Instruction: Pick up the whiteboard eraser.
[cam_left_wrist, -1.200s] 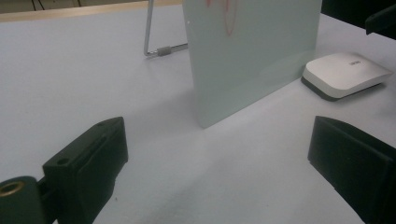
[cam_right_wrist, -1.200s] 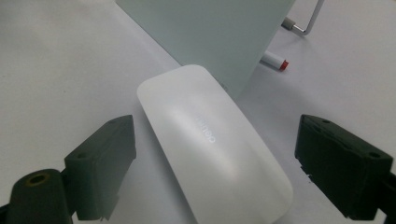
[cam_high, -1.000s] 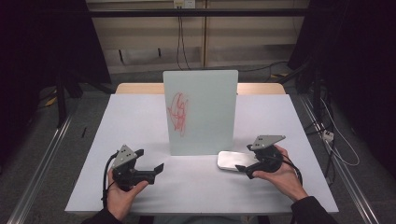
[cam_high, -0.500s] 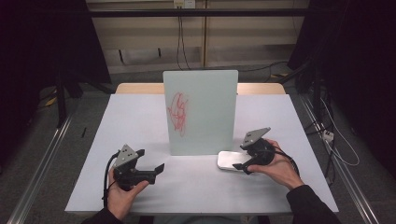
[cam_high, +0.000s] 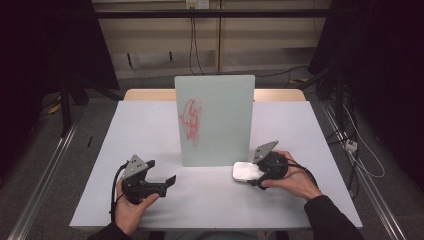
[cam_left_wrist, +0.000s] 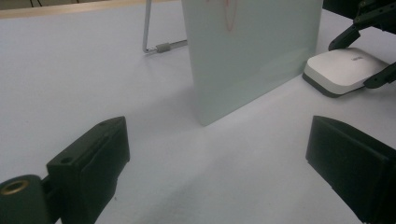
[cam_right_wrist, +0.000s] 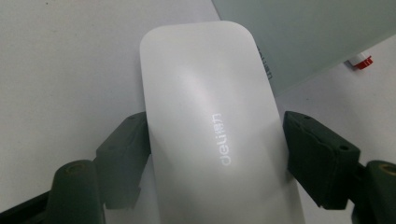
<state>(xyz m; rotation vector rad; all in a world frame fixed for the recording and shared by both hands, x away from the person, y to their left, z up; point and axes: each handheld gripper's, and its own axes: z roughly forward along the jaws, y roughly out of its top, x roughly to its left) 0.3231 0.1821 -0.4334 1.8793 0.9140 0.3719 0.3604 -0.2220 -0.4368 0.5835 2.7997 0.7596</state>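
Tabletop (cam_high: 150, 125): pale grey sheet, with bare surface across the whole left half of the high view and along the near edge at the bottom. The right edge sits just beyond your right hand. A wooden strip shows at the far edge, behind the board.

Count: one upright board (cam_high: 215, 120) with a red scribble, standing at centre frame; one white eraser block (cam_high: 246, 171) lying flat just off the board's lower right corner; one small red-and-white item (cam_right_wrist: 359, 60), partly hidden behind the board at the upper right of the right gripper view, too small to name. Two hand-held grippers.

Left hand-held gripper (cam_high: 167, 182): lower left of the high view, well apart from the board, jaws spread wide over bare tabletop, nothing between them. Its own view shows the board's bottom corner ahead and a metal stand leg (cam_left_wrist: 156, 44) behind it.

Right hand-held gripper (cam_right_wrist: 217, 140): jaws straddle the eraser block, one on each long side. The left jaw looks to be touching the block; at the right jaw you cannot tell contact from a thin gap. The block rests on the tabletop.
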